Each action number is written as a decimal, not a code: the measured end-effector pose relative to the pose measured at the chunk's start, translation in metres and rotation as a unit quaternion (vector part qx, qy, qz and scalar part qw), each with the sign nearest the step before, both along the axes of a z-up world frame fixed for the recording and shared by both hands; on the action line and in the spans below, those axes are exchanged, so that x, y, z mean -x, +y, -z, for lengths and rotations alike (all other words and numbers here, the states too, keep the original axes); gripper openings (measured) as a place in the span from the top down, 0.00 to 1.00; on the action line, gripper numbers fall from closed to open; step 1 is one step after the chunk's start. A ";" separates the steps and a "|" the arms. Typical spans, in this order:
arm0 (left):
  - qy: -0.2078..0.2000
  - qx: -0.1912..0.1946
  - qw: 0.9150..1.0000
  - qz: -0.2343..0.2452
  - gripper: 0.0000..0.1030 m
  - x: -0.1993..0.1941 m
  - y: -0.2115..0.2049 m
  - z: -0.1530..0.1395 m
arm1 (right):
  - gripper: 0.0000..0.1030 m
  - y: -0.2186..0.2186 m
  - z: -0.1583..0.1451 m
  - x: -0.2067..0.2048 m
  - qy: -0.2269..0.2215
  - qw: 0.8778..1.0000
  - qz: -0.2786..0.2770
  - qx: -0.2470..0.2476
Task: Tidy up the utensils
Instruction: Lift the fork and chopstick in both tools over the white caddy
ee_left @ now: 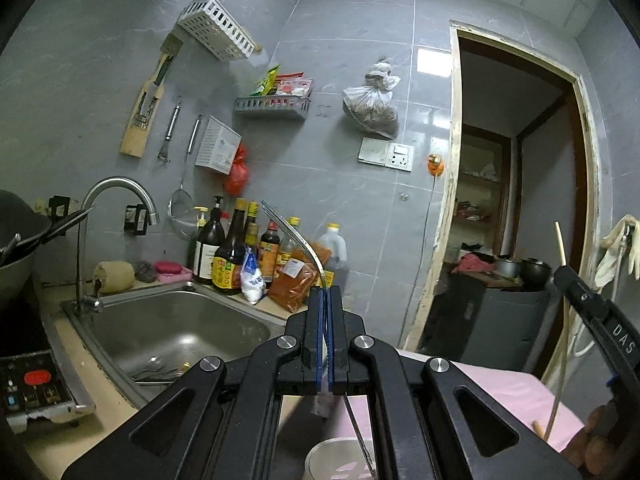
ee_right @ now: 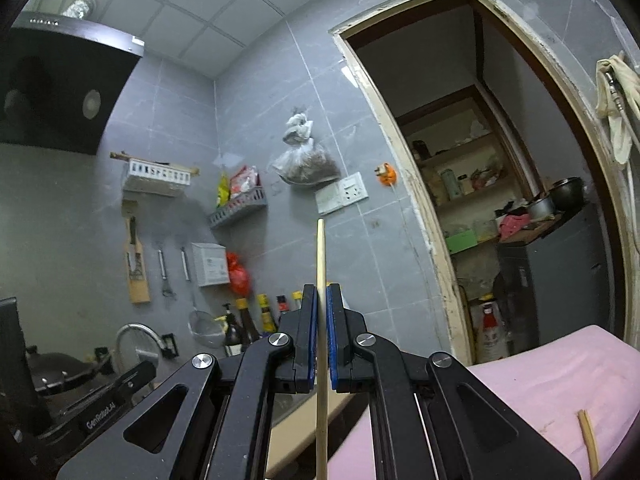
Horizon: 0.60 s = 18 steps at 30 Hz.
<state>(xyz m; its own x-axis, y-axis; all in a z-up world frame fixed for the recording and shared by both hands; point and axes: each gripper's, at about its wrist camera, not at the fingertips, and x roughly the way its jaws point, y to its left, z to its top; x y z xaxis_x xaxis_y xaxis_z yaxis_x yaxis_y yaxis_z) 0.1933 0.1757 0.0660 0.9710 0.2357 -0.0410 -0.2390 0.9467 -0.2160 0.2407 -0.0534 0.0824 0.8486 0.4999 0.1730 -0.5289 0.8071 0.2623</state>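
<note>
My left gripper (ee_left: pixel 325 290) is shut on a thin curved metal utensil (ee_left: pixel 296 236), which arcs up and to the left above the fingertips; its lower end shows under the jaws. Beneath it stands a white cup (ee_left: pixel 328 460). My right gripper (ee_right: pixel 322 288) is shut on a wooden chopstick (ee_right: pixel 321 252) held upright. In the left wrist view the right gripper (ee_left: pixel 568 280) and its chopstick (ee_left: pixel 560 244) appear at the right edge. A second chopstick (ee_right: pixel 588 444) lies on the pink cloth (ee_right: pixel 560 380). Several metal utensils (ee_left: pixel 154 368) lie in the steel sink (ee_left: pixel 120 308).
Sauce bottles (ee_left: pixel 228 256) and bags crowd the counter behind the sink, beside a curved tap (ee_left: pixel 116 188). A stove panel (ee_left: pixel 32 388) and a dark pan (ee_left: pixel 16 240) sit at the left. Wall racks hang above. An open doorway (ee_right: pixel 500 200) lies to the right.
</note>
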 end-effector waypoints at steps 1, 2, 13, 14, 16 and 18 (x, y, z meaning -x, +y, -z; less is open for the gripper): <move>0.000 -0.004 1.000 -0.005 1.00 -0.001 -0.003 0.004 | 0.97 0.000 0.003 0.000 0.001 1.000 0.004 0.002; 0.001 -0.008 1.000 -0.008 1.00 -0.001 -0.005 0.008 | 0.97 0.001 0.004 -0.002 0.002 1.000 0.006 0.004; 0.016 -0.037 0.999 -0.012 1.00 -0.003 -0.028 0.032 | 0.97 0.004 0.021 -0.003 0.014 0.999 0.007 0.035; 0.019 -0.042 0.999 -0.009 1.00 -0.003 -0.031 0.034 | 0.97 0.004 0.022 -0.003 0.014 0.999 0.005 0.038; 0.024 -0.046 0.999 -0.002 1.00 -0.003 -0.034 0.036 | 0.97 0.003 0.025 -0.002 0.017 0.999 0.003 0.047; 0.030 -0.048 0.998 0.004 1.00 -0.004 -0.036 0.039 | 0.97 0.002 0.026 -0.001 0.022 0.998 0.000 0.054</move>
<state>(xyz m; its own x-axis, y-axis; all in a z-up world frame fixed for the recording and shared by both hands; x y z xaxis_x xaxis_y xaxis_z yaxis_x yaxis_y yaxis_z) 0.1968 0.1393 0.0270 0.9695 0.2328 -0.0771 -0.2403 0.9644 -0.1104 0.2415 -0.0515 0.0561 0.8540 0.5141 0.0801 -0.5191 0.8319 0.1961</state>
